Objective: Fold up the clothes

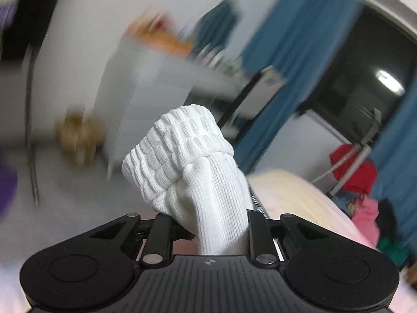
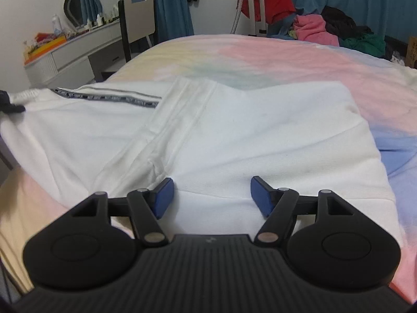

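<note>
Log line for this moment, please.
left hand-held gripper: shut on ribbed cuff | right hand-held gripper: open over white garment

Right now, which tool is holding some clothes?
The left tool: it is pinching the white ribbed cuff. The right tool is open and empty above the white garment on the bed.

My left gripper [image 1: 208, 224] is matt black plastic with ribbed housing and dull metal pins. The cuff [image 1: 179, 154] is white ribbed knit cloth. My right gripper [image 2: 211, 197] has smooth blue pads [image 2: 163, 197] over the white garment [image 2: 234, 135], soft matt cloth.
</note>
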Demonstrator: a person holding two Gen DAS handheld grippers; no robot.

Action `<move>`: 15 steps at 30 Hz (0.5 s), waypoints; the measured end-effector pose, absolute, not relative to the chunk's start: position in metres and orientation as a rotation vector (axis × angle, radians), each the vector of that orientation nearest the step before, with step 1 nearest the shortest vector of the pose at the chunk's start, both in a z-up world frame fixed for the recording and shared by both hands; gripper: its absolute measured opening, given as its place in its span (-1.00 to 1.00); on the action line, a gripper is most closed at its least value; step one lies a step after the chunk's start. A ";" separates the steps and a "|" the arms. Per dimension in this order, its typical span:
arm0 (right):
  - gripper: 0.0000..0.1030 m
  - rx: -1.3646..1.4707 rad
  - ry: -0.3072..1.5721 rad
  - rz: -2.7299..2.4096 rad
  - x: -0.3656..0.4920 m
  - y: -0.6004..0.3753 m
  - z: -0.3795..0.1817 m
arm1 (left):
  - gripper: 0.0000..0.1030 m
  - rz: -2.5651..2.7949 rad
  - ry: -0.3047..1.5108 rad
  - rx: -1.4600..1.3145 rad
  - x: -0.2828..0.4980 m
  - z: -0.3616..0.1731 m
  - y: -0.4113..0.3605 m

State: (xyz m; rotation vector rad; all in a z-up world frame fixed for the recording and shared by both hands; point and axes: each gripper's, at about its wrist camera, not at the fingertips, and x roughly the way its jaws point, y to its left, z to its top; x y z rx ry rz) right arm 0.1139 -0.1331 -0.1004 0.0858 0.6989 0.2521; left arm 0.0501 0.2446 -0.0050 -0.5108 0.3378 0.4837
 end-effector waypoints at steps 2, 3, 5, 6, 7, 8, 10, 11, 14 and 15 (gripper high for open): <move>0.31 0.146 0.673 0.251 0.110 -0.144 -0.090 | -0.61 0.462 0.261 -0.418 0.046 0.019 0.209; 0.31 0.172 0.656 0.240 0.108 -0.151 -0.085 | -0.62 0.442 0.219 -0.370 0.044 0.030 0.189; 0.31 0.220 0.617 0.197 0.104 -0.169 -0.074 | -0.64 0.400 0.154 -0.292 0.043 0.048 0.147; 0.31 0.245 0.600 0.172 0.103 -0.179 -0.070 | -0.65 0.379 0.124 -0.259 0.042 0.057 0.125; 0.31 0.269 0.584 0.147 0.102 -0.190 -0.066 | -0.65 0.357 0.096 -0.231 0.042 0.065 0.102; 0.31 0.295 0.569 0.117 0.101 -0.201 -0.062 | -0.66 0.336 0.074 -0.209 0.043 0.070 0.078; 0.31 0.347 0.540 0.051 0.098 -0.225 -0.057 | -0.68 0.292 0.032 -0.161 0.046 0.081 0.029; 0.31 0.373 0.525 0.018 0.097 -0.237 -0.055 | -0.69 0.272 0.017 -0.138 0.055 0.083 0.005; 0.31 0.453 0.468 -0.067 0.096 -0.275 -0.050 | -0.71 0.212 -0.009 -0.059 0.071 0.078 -0.068; 0.31 0.482 0.445 -0.092 0.094 -0.287 -0.048 | -0.71 0.191 -0.012 -0.037 0.076 0.075 -0.091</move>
